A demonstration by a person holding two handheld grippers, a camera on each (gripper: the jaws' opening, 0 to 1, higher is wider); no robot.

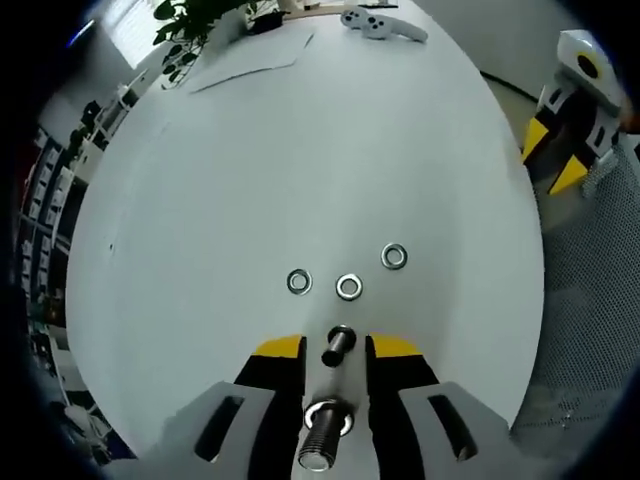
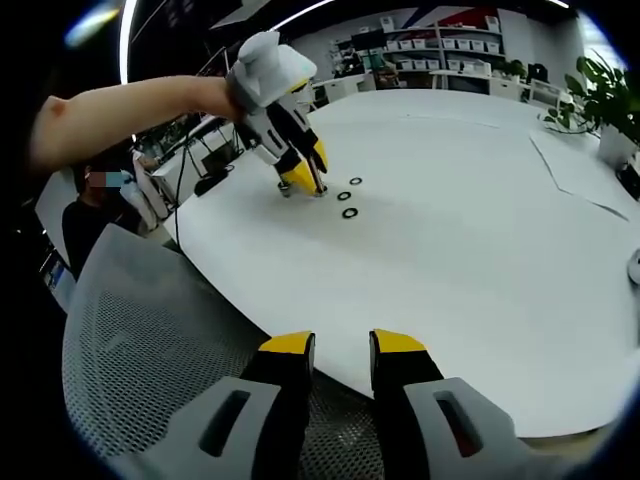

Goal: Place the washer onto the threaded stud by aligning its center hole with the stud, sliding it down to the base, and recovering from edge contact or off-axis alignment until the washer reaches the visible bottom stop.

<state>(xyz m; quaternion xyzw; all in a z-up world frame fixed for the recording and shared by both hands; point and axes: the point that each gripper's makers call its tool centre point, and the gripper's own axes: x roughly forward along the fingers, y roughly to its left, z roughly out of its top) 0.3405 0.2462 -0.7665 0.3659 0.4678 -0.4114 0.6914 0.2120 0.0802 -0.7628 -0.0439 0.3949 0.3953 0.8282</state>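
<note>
Three steel washers lie flat in a loose row on the white table, just ahead of my left gripper. Its yellow-tipped jaws stand open, low over the table, with a dark stud between the tips and touching neither. Closer to the camera, a silver threaded stud has a ring around its base. In the right gripper view the left gripper is held by a hand beside the washers. My right gripper is open and holds nothing, back over the table's near edge.
A grey mesh chair stands against the table edge under the right gripper. A potted plant, a paper sheet and a white controller sit at the table's far end. The right gripper is off the table's right side.
</note>
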